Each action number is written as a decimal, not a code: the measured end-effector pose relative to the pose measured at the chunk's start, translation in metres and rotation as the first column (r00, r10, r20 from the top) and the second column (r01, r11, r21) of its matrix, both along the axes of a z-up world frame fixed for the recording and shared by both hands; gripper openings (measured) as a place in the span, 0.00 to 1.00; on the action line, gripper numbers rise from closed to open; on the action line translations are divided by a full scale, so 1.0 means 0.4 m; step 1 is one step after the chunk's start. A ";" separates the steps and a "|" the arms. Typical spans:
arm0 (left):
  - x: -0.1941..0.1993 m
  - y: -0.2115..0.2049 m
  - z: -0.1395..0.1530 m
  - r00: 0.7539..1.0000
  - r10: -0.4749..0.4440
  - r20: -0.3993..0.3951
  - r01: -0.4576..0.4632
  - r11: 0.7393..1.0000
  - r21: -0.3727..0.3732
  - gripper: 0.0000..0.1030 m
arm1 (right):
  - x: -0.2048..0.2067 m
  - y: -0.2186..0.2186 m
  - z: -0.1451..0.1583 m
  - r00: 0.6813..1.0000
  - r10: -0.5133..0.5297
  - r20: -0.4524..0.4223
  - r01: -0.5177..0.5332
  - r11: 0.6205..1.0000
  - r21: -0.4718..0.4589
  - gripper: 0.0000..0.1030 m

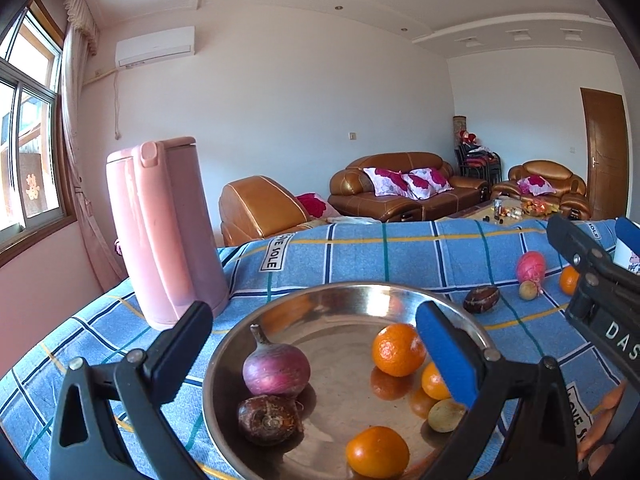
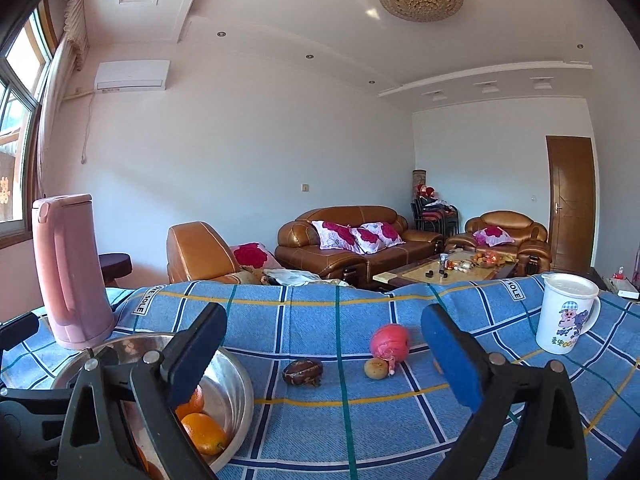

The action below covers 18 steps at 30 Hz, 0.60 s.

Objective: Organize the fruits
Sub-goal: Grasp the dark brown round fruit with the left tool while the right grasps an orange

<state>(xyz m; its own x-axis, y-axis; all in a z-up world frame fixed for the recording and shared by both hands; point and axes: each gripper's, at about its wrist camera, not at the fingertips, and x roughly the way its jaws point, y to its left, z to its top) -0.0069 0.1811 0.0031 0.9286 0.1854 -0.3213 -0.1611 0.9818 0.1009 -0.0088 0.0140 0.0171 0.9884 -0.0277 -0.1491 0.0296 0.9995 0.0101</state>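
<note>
A steel bowl (image 1: 240, 344) on the blue checked tablecloth holds a purple onion (image 1: 276, 370), a brown taro-like root (image 1: 269, 419), three oranges (image 1: 398, 349) and a small yellow-green fruit (image 1: 445, 415). My left gripper (image 1: 312, 336) hangs open and empty over the bowl. My right gripper (image 2: 324, 344) is open and empty above the cloth, right of the bowl (image 2: 236, 384). Ahead of it lie a brown nut-like fruit (image 2: 303, 372), a small yellow fruit (image 2: 376, 368) and a pink netted fruit (image 2: 389, 342). An orange (image 1: 568, 280) lies partly hidden behind the right gripper.
A tall pink kettle (image 1: 168, 232) stands at the table's left, close behind the bowl. A white lidded cartoon mug (image 2: 566, 314) stands at the right. The table's far edge (image 2: 320, 290) drops off to sofas and a coffee table beyond.
</note>
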 end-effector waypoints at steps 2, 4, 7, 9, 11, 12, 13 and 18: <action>-0.001 -0.005 0.000 1.000 -0.002 -0.005 0.002 1.000 0.000 1.00 | -0.002 -0.008 0.000 1.000 -0.005 -0.005 0.005 1.000 0.006 0.96; -0.001 -0.007 -0.001 1.000 -0.010 -0.012 0.010 1.000 -0.007 1.00 | -0.003 -0.013 -0.002 1.000 -0.004 -0.013 0.004 1.000 0.006 0.96; 0.000 -0.015 -0.004 1.000 -0.011 -0.019 0.011 1.000 -0.009 1.00 | -0.007 -0.021 0.000 1.000 -0.007 -0.015 0.007 1.000 0.001 0.96; -0.002 -0.016 -0.005 1.000 -0.008 -0.019 0.008 1.000 -0.011 1.00 | -0.010 -0.024 0.001 1.000 -0.005 -0.014 0.005 1.000 -0.011 0.96; -0.005 -0.019 -0.005 1.000 -0.011 -0.018 0.010 1.000 -0.015 1.00 | -0.010 -0.026 0.003 1.000 -0.003 -0.018 0.002 1.000 -0.027 0.96; -0.005 -0.021 -0.004 1.000 -0.013 -0.019 0.013 1.000 -0.015 1.00 | -0.010 -0.029 0.003 1.000 0.000 -0.020 -0.001 0.999 -0.033 0.96; -0.006 -0.025 -0.004 1.000 -0.015 -0.022 0.015 1.000 -0.011 1.00 | -0.010 -0.034 0.003 1.000 0.002 -0.022 -0.003 0.999 -0.037 0.96; -0.002 -0.047 -0.008 0.999 -0.025 -0.034 0.025 1.000 0.004 1.00 | -0.013 -0.071 0.005 0.999 0.001 -0.034 -0.003 0.998 -0.056 0.96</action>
